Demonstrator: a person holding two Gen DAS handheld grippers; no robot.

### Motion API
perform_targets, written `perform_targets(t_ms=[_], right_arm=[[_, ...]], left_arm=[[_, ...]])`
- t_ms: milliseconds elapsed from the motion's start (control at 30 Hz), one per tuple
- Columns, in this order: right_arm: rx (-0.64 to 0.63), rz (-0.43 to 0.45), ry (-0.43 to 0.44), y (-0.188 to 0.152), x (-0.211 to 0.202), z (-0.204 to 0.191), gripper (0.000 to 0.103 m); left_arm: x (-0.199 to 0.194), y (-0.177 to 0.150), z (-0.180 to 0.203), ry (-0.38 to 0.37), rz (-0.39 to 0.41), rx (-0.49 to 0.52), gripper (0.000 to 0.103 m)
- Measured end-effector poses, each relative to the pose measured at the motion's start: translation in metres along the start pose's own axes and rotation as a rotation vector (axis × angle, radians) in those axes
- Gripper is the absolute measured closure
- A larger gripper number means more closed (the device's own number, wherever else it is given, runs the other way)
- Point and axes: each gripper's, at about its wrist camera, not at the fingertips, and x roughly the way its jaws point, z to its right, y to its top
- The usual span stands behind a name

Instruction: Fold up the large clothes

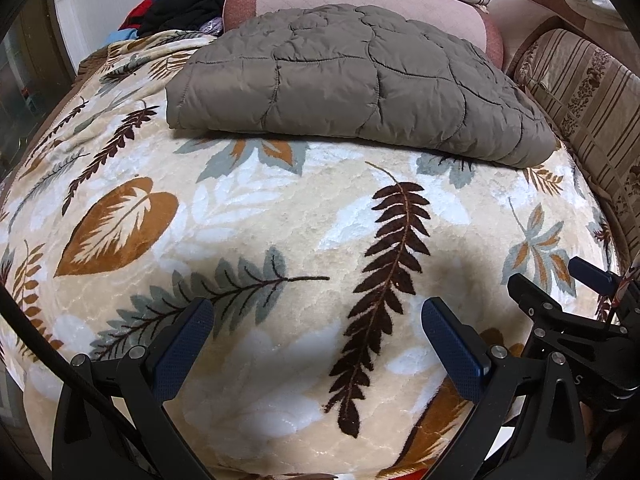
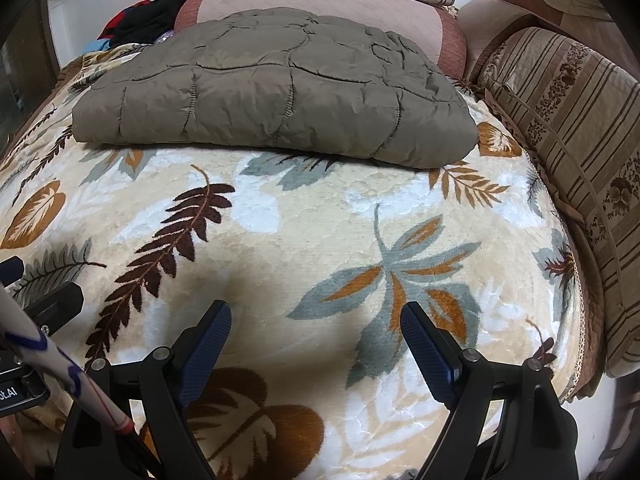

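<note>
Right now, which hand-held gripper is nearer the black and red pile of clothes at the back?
Left. The left hand-held gripper is on the side of the clothes pile; the right hand-held gripper hangs further away, beside it.

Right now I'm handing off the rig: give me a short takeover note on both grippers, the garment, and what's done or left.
Left gripper: open, nothing between its fingers, above the leaf-print blanket.
Right gripper: open, also holding nothing, beside the left one.
Brown quilted garment: lies folded in a flat bundle at the far side of the blanket, against the pink cushion; neither gripper touches it.
Done: it looks folded.
Left: perhaps tidy its right edge; dark clothes are piled far left.
</note>
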Motion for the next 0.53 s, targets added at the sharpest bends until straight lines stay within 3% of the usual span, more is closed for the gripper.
perform_targets(t_ms=[533], right_arm=[[0.007,0.0,0.002,-0.0018,0.0005,-0.0009,0.013]], left_arm=[[-0.0016,-0.0015,-0.001,0.0,0.006,-0.007,0.0]])
